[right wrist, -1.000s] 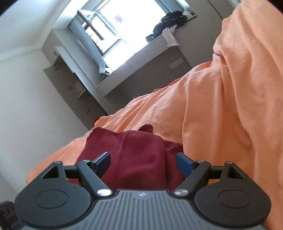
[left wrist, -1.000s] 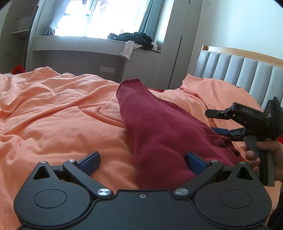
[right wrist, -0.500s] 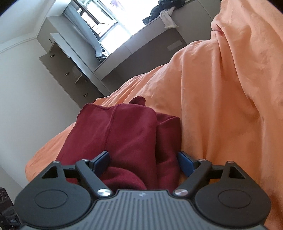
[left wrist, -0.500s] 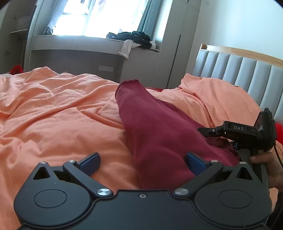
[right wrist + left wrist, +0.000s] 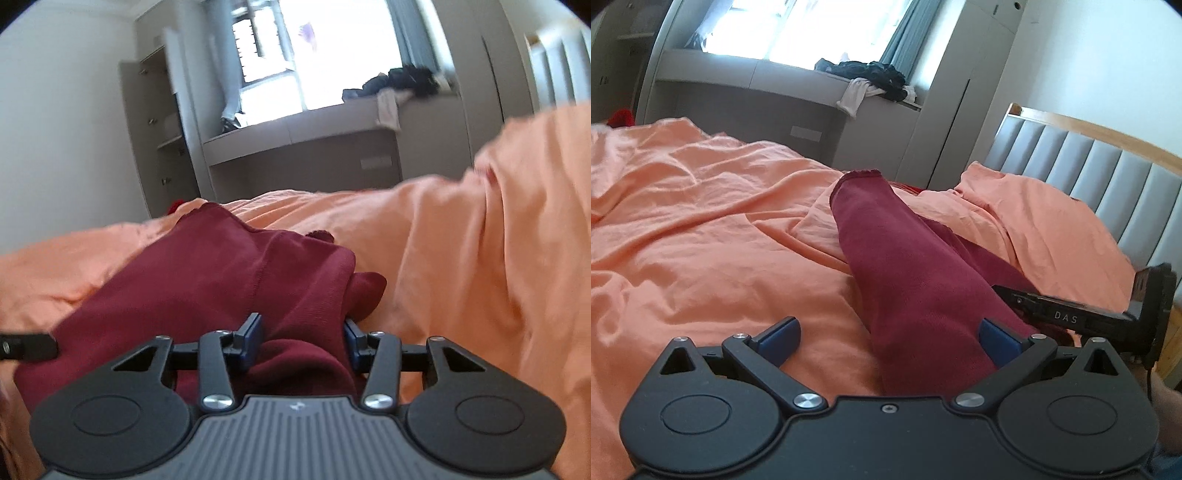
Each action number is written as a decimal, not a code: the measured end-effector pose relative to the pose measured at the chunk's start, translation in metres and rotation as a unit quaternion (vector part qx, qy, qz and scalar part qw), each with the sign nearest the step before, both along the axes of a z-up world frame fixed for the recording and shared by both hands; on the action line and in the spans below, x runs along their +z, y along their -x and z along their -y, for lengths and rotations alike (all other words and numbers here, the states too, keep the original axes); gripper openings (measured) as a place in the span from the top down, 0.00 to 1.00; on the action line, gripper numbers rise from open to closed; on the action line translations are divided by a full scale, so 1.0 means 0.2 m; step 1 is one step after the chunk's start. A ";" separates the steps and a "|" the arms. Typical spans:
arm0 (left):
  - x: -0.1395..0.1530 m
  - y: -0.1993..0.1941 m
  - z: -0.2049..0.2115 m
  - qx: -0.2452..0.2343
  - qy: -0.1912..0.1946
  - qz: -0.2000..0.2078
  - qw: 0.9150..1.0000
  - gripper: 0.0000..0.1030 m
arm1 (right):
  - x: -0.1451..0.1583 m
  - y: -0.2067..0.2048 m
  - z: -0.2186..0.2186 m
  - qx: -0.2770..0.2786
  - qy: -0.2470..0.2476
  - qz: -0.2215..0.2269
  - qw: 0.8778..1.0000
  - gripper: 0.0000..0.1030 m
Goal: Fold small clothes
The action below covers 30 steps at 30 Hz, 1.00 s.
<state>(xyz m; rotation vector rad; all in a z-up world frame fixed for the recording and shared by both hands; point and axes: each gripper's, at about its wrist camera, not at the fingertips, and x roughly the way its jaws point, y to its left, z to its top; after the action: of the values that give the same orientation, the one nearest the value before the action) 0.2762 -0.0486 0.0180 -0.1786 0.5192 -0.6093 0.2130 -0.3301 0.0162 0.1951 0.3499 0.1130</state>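
Observation:
A dark red knit garment (image 5: 908, 280) lies lengthwise on the orange bed sheet (image 5: 713, 258), folded into a long strip with its cuff at the far end. My left gripper (image 5: 888, 339) stands open over the near end, and the cloth rests against its right pad (image 5: 995, 341). In the right wrist view my right gripper (image 5: 301, 332) sits at the garment's (image 5: 207, 280) side edge. Its jaws are closing, and a bunch of red cloth fills the gap and touches both pads. From the left wrist view the right gripper's black frame (image 5: 1063, 315) reaches in from the right.
An orange pillow (image 5: 1041, 221) leans on the grey padded headboard (image 5: 1108, 173) at the right. Beyond the bed a window bench (image 5: 757, 74) carries a heap of dark clothes (image 5: 875, 79). Wardrobes (image 5: 956, 92) line the far wall.
My right gripper rolled upright, moved onto the garment's side edge and narrowed its jaws around a bunch of cloth. The left gripper stayed almost still.

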 end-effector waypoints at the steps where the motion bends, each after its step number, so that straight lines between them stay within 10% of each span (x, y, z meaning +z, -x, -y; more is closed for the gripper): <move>1: 0.00 0.00 0.01 -0.001 -0.002 0.002 1.000 0.00 | 0.00 -0.01 0.01 0.000 -0.007 -0.003 1.000 0.51; 8: 0.02 -0.05 0.04 0.003 -0.009 -0.010 1.000 0.00 | -0.04 -0.04 0.15 -0.025 -0.112 -0.047 0.992 0.29; 17: 0.00 -0.04 0.05 0.011 -0.023 -0.010 1.000 0.00 | -0.15 0.00 0.27 -0.021 -0.250 -0.068 0.966 0.29; 30: -0.01 -0.02 0.05 0.018 -0.024 -0.005 1.000 0.00 | -0.14 0.01 0.22 -0.041 -0.221 -0.052 0.973 0.31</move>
<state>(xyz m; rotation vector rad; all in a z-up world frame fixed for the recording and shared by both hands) 0.2798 -0.0583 0.0161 -0.1459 0.5389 -0.5598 0.2107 -0.3741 -0.0124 0.6571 0.4183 0.0989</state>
